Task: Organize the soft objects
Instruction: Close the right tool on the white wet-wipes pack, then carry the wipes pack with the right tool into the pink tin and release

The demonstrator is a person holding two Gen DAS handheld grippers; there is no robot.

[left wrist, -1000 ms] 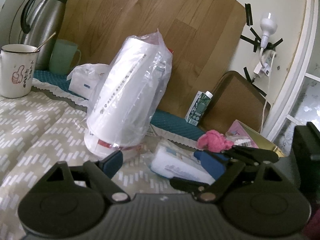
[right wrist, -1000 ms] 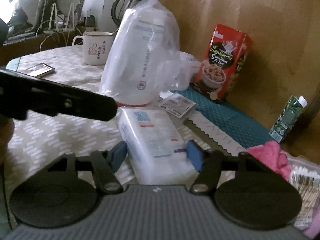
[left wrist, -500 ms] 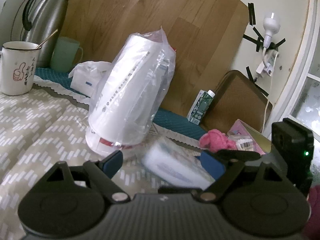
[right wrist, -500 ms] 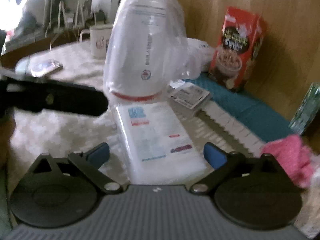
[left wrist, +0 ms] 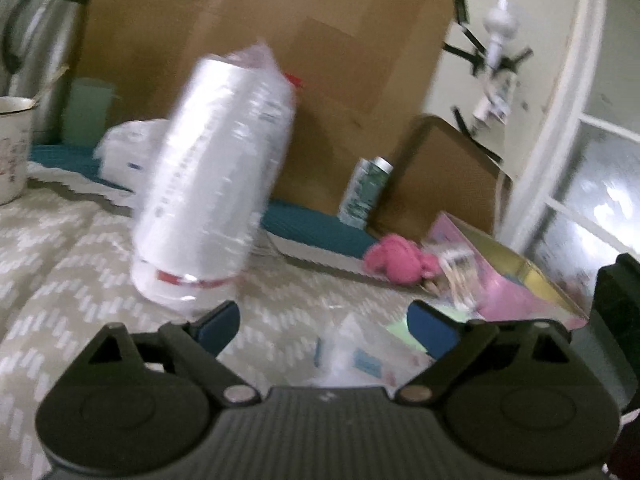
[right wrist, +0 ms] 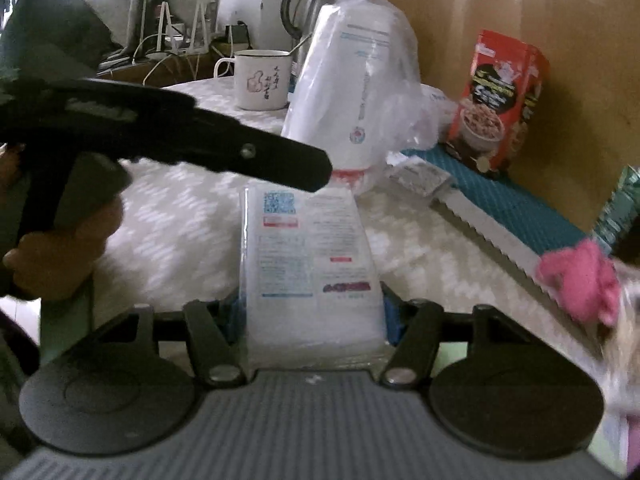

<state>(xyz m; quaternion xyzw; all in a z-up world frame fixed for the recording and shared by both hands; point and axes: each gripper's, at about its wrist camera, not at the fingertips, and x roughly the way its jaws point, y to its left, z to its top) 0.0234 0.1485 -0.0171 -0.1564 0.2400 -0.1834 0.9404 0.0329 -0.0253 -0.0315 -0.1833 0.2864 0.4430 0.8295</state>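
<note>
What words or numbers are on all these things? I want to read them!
None can be read for certain.
Tissue pack: QR code and small print, too small.
Red cereal box: big letters, blurred.
White mug: thumbs-up drawing, brush characters, unreadable.
Bagged paper cup stack: fine print, too small.
Green carton: blurred.

A glossy clear-plastic tissue pack [right wrist: 310, 272] lies at centre on a matt woven cloth [right wrist: 180, 216]. Upper centre, a crinkly shiny plastic bag [right wrist: 356, 92] stands before smooth wood panelling [right wrist: 500, 4]; a fuzzy pink cloth [right wrist: 576, 280] sits right.
</note>
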